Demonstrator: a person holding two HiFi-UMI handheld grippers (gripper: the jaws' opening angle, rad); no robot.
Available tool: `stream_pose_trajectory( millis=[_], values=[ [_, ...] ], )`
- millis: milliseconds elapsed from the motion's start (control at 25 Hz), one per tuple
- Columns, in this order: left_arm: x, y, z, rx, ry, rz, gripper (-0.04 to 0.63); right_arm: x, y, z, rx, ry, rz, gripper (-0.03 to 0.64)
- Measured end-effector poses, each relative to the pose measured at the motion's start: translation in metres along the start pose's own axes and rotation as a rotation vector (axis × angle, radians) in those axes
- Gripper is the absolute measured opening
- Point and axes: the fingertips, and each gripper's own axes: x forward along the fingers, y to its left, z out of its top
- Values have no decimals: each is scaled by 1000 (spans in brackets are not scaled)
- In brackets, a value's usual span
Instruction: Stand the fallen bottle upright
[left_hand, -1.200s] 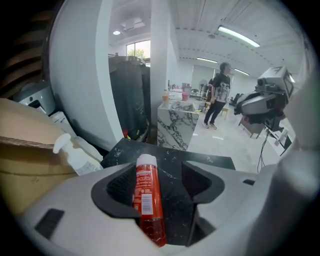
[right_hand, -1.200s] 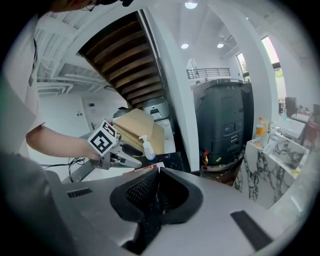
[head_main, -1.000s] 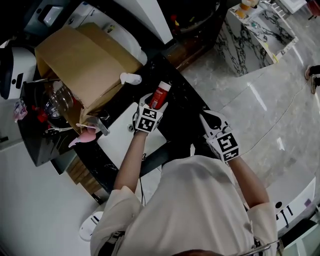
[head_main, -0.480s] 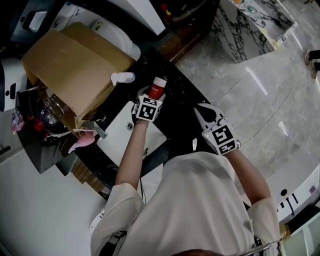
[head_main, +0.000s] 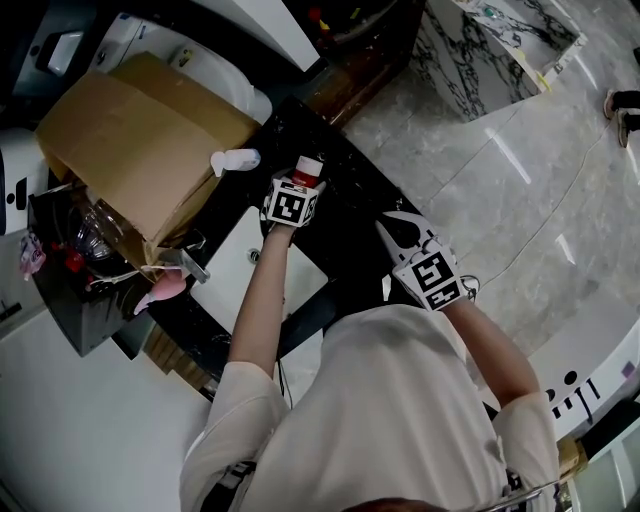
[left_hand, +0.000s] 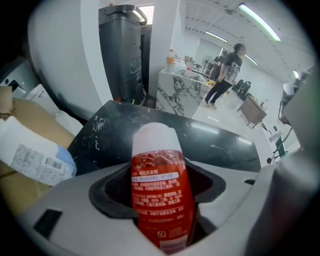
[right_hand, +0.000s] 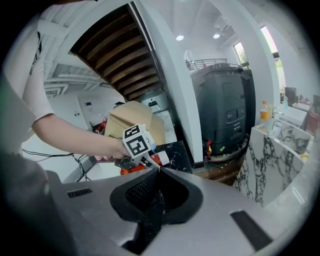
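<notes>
A red bottle (head_main: 306, 176) with a white cap (left_hand: 154, 135) sits between the jaws of my left gripper (head_main: 303, 186), over the black counter (head_main: 352, 232). In the left gripper view the bottle (left_hand: 161, 195) fills the gap, its cap pointing away from the camera. The left jaws have just been opening a little, with the bottle still gripped between them. My right gripper (head_main: 393, 223) hovers over the counter's right part, shut and empty, its jaws meeting in the right gripper view (right_hand: 152, 200). That view also shows the left gripper (right_hand: 137, 142) and a bit of red bottle (right_hand: 129, 170).
A large cardboard box (head_main: 135, 130) stands left of the bottle, with a white bottle (head_main: 234, 159) lying beside it. A white sink (head_main: 245, 280) is set in the counter near me. A marble block (head_main: 480, 45) stands across the floor. A person (left_hand: 224, 72) walks far behind.
The left gripper has sunk toward the counter with the red bottle, which looks shorter from above. The right gripper has sunk a little and drifted left.
</notes>
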Motion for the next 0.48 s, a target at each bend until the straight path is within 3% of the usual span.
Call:
stream_pose_trajectory(
  millis=[160,480],
  values=[
    [-2,1,0,-23,-23,-8,298,-5,4,-4,-2,5,1,32],
    [-29,-13,5,36,-71,4,293,-14,18,-2,-26,-4,7,32]
  ],
)
